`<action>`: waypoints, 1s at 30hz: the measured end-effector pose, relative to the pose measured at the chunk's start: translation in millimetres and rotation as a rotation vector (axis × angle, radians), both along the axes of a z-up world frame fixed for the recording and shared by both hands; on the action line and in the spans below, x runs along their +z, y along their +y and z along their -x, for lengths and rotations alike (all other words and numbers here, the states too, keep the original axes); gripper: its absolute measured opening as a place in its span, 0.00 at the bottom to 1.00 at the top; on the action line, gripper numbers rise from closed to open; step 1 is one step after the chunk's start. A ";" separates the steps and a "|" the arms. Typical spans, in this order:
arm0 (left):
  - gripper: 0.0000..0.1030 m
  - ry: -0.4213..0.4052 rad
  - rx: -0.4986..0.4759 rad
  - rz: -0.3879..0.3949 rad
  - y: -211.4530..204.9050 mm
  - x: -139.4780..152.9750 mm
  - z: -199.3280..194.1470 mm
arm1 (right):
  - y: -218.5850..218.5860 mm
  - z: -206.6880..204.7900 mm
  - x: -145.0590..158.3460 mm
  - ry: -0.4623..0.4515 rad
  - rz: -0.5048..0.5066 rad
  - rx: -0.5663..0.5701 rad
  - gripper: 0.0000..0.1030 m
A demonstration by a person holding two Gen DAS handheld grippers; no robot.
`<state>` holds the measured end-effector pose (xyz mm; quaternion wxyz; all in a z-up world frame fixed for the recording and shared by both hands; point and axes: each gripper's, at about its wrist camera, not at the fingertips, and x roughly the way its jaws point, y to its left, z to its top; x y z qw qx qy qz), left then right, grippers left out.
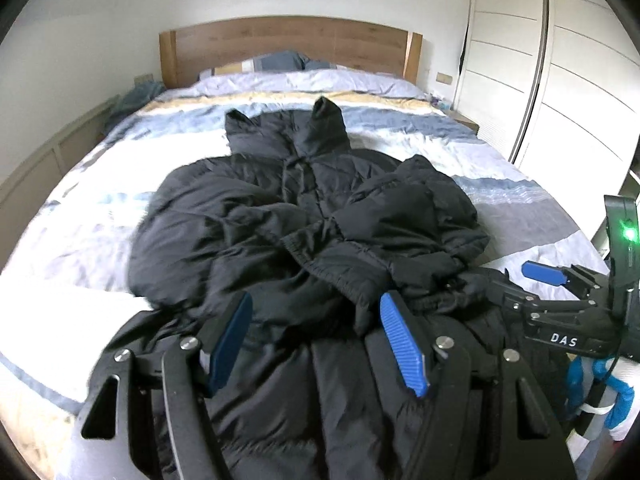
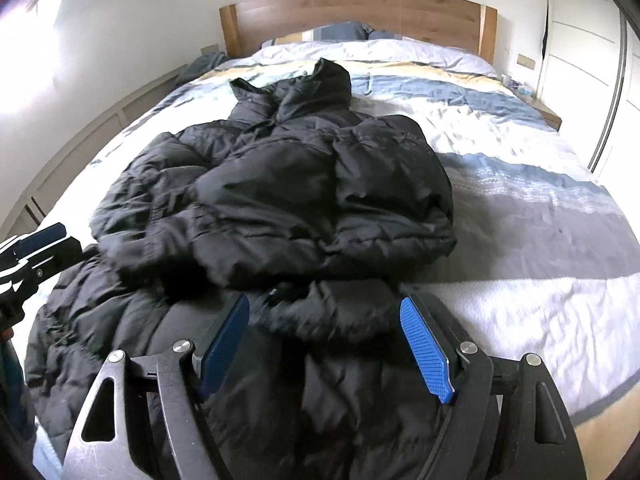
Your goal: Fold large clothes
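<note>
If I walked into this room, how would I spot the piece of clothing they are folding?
Look at the bed with the wooden headboard and striped duvet. Spread down its middle lies a black puffer jacket, hood toward the pillows and sleeves folded across its front. It is the only dark, puffy thing on the pale bedding.

Bedroom with a wide bed, wooden headboard and white wardrobe

The bed (image 1: 100, 216) fills most of both views, covered by a quilt (image 2: 520, 184) banded in white, pale blue, grey and tan. A curved wooden headboard (image 1: 288, 44) stands against a plain white wall (image 1: 120, 12), with blue-grey pillows (image 1: 286, 60) below it. A white wardrobe (image 1: 560, 80) with sliding doors and a metal rail stands along one side; low beige panelling (image 2: 80, 148) runs along the other. Strong daylight glares on the wall in the right wrist view.
</note>
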<state>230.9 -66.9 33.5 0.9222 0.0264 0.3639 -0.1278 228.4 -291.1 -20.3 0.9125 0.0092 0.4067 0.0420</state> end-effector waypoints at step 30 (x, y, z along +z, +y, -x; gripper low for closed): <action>0.75 -0.073 0.047 -0.025 91.1 50.3 119.4 | -5.0 161.0 82.7 -0.133 -0.049 -0.074 0.89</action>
